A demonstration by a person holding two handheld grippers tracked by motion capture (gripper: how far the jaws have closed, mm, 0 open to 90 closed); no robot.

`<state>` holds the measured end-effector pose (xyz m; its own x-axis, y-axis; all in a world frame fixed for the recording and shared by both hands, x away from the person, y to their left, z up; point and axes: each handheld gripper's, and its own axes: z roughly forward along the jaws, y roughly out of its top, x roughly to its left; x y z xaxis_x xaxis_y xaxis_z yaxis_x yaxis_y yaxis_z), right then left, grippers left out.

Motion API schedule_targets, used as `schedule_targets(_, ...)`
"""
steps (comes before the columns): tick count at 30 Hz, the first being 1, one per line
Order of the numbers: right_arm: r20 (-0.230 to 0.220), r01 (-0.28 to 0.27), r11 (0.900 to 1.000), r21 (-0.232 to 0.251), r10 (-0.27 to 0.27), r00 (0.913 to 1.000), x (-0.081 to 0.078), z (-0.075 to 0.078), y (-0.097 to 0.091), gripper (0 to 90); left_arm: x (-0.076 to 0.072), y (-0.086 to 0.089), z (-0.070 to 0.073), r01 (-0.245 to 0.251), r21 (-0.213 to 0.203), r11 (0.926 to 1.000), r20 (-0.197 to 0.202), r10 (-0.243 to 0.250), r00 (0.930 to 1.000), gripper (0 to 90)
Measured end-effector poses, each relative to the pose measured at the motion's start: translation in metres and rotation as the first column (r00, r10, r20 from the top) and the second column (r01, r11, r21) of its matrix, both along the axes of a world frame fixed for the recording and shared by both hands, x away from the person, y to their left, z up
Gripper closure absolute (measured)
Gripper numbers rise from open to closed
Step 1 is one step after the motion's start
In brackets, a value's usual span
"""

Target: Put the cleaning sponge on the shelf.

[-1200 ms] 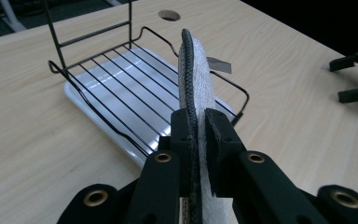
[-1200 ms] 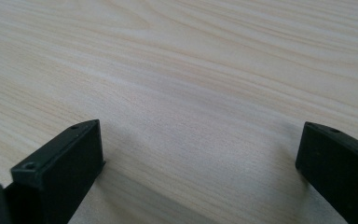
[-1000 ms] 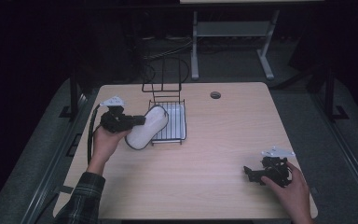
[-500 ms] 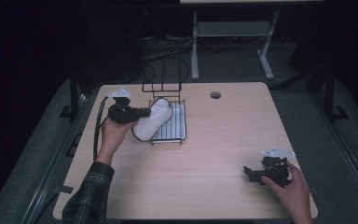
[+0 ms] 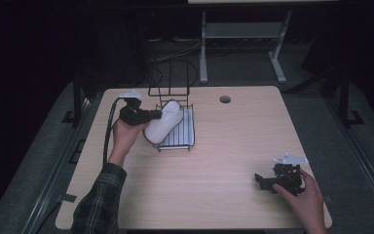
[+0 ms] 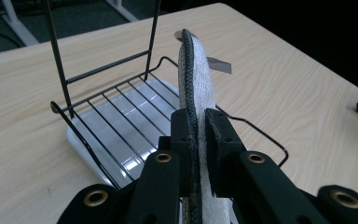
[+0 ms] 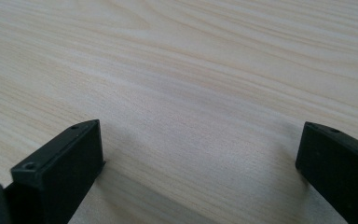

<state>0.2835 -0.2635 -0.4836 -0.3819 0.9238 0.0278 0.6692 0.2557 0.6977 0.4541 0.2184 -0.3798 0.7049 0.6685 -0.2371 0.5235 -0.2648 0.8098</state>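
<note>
Between the left gripper's (image 6: 196, 140) clamped jaws stands the white plate (image 6: 198, 79) edge-on.

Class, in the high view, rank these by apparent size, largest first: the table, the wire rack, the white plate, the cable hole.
1. table
2. wire rack
3. white plate
4. cable hole
</note>
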Motion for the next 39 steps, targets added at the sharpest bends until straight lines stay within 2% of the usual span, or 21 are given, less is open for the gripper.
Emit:
schedule_targets(3,0.0,0.0,1.0,0.0,0.0,1.0,0.0,0.0,0.0,0.2,0.003,-0.001,-0.005,-0.016,-0.011,0.9998,-0.008,0.016,0.9998,81.9)
schedule_targets(8,0.0,-0.001,1.0,-0.001,0.001,1.0,0.0,0.0,0.0,0.2,0.007,-0.002,-0.01,-0.018,0.017,0.9997,-0.003,0.018,0.9998,81.0)
schedule_targets(16,0.0,-0.001,1.0,-0.001,0.001,1.0,0.0,0.0,0.0,0.2,0.012,-0.001,-0.015,-0.042,0.036,0.9985,0.0,0.042,0.9991,77.7)
schedule_targets(23,0.0,-0.001,1.0,-0.001,0.001,1.0,0.0,0.0,0.0,0.2,0.017,0.002,-0.023,-0.086,0.082,0.993,0.0,0.086,0.9963,73.2)
schedule_targets(26,0.0,-0.001,1.0,-0.001,0.001,1.0,0.0,0.0,0.0,0.2,0.018,0.002,-0.025,-0.094,0.085,0.9919,-0.006,0.095,0.9955,72.8)
schedule_targets(29,0.0,-0.001,1.0,-0.001,0.001,1.0,0.0,0.0,0.0,0.2,0.02,0.003,-0.029,-0.101,0.132,0.9861,-0.012,0.104,0.9945,72.2)
schedule_targets(33,0.0,-0.001,1.0,-0.001,0.001,1.0,0.0,0.0,0.0,0.2,0.021,0.004,-0.031,-0.104,0.142,0.9843,-0.018,0.108,0.994,70.8)
schedule_targets(39,0.0,-0.001,1.0,-0.001,0.001,1.0,0.0,0.0,0.0,0.2,0.018,0.003,-0.027,-0.091,0.144,0.9855,-0.013,0.094,0.9955,70.5)
